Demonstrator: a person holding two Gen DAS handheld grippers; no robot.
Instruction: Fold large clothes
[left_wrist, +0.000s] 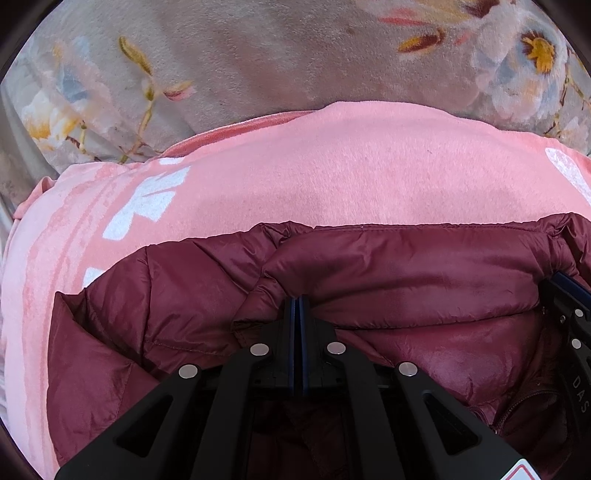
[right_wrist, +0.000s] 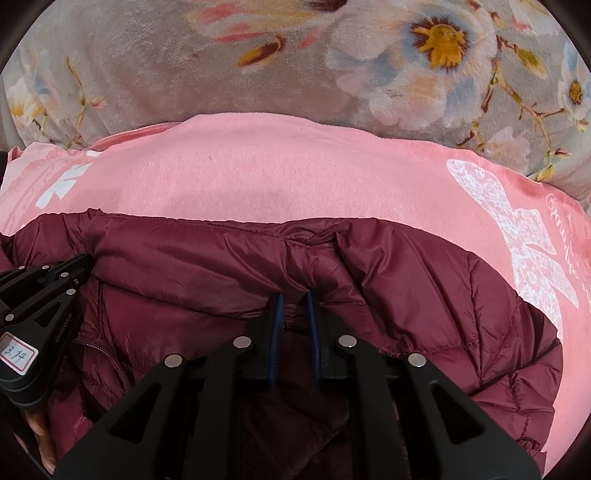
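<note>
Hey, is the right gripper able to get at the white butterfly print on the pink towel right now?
Probably not as things stand: the right gripper is shut on the maroon jacket, so it is occupied. The butterfly print itself lies uncovered on the pink towel, beside the jacket.

Pink towel over grey floral blanket.

Setting reads as a home, most likely a bedroom or a similar soft-furnished spot. Evidence: ahead of both grippers the whole far field is a plush grey floral blanket printed with white-blue blossoms and yellow centres. Nearer, directly in front of the fingertips, a pink fleece throw with white printed motifs is spread as the working surface. A maroon puffer jacket lies on it. Everything in view is soft household fabric.
</note>
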